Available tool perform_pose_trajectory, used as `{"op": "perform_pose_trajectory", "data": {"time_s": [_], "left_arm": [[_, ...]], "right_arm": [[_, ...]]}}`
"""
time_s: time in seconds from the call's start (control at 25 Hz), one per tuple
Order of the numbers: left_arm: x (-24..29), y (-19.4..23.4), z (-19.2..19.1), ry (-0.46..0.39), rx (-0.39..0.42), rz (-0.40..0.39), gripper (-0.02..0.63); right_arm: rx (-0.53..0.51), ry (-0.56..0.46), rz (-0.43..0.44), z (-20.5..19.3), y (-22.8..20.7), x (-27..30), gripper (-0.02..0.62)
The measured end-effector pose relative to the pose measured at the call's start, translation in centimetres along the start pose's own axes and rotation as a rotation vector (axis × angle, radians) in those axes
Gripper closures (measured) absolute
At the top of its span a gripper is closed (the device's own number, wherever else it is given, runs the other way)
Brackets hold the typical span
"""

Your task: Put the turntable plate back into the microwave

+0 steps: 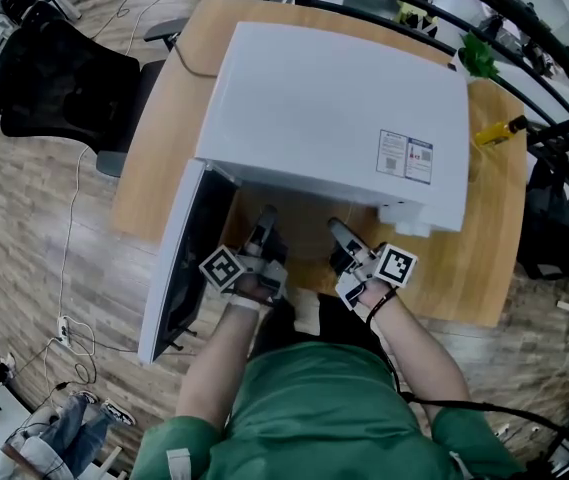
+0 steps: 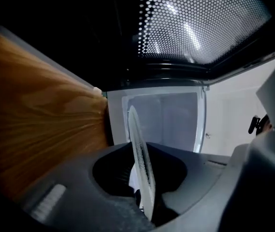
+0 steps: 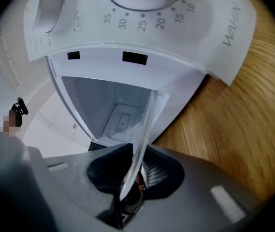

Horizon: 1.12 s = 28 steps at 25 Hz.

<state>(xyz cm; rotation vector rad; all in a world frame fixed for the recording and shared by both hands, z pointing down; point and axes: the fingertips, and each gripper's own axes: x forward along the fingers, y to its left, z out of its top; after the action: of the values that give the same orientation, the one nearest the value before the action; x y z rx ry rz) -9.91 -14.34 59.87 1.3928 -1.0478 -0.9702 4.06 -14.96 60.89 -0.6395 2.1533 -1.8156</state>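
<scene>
The white microwave [image 1: 334,118] stands on a wooden table [image 1: 159,128], its door [image 1: 179,268] swung open to the left. Both grippers reach level toward the open front, the left gripper [image 1: 262,236] beside the door and the right gripper [image 1: 344,240] under the control side. In the left gripper view the clear glass turntable plate [image 2: 139,151] stands edge-on, and the left gripper [image 2: 139,170] is shut on its rim in front of the cavity [image 2: 164,117]. In the right gripper view the right gripper [image 3: 133,173] is shut on the plate's other rim [image 3: 144,129], below the dial panel [image 3: 142,13].
The door's perforated window [image 2: 200,23] hangs close over the left gripper. A black office chair [image 1: 54,78] stands left of the table. A yellow object [image 1: 499,130] and a green one [image 1: 479,56] lie at the table's far right. Cables trail on the floor [image 1: 69,333].
</scene>
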Motion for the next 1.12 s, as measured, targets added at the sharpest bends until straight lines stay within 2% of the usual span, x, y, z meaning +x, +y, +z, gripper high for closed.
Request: {"op": "perform_pose_trajectory", "data": {"time_s": [0.12, 0.24, 0.32, 0.52, 0.76, 0.84, 0.96, 1.0, 1.12], "left_arm": [[0.6, 0.3, -0.1, -0.006, -0.024, 0.023, 0.563], [1.1, 0.7, -0.1, -0.021, -0.044, 0.053, 0.569], [1.3, 0.8, 0.0, -0.037, -0.058, 0.065, 0.569], [2.0, 0.9, 0.7, -0.063, -0.064, 0.075, 0.571], [2.4, 1.7, 1.1, -0.063, -0.067, 0.098, 0.569], [2.7, 1.7, 1.0, -0.064, -0.073, 0.092, 0.568], [3.1, 1.8, 1.2, -0.066, -0.07, 0.093, 0.568], [3.3, 1.7, 1.3, -0.064, -0.064, 0.094, 0.568], [3.5, 2.0, 1.7, -0.045, -0.036, 0.127, 0.566]], "right_arm": [[0.02, -0.011, -0.029, 0.3, -0.5, 0.3, 0.529], [0.033, -0.012, -0.04, 0.5, -0.5, 0.6, 0.433], [0.039, -0.014, -0.043, 0.6, -0.5, 0.8, 0.431], [0.042, 0.004, -0.05, -0.2, -0.3, 1.0, 0.432], [0.056, 0.072, -0.031, -3.2, 0.6, 1.4, 0.44], [0.072, 0.111, -0.071, -4.7, 0.2, 1.2, 0.454], [0.074, 0.146, -0.183, -6.2, -1.2, 0.6, 0.498], [0.072, 0.145, -0.183, -6.3, -1.1, 0.8, 0.521], [0.08, 0.125, -0.089, -5.9, 0.1, 2.0, 0.528]]}}
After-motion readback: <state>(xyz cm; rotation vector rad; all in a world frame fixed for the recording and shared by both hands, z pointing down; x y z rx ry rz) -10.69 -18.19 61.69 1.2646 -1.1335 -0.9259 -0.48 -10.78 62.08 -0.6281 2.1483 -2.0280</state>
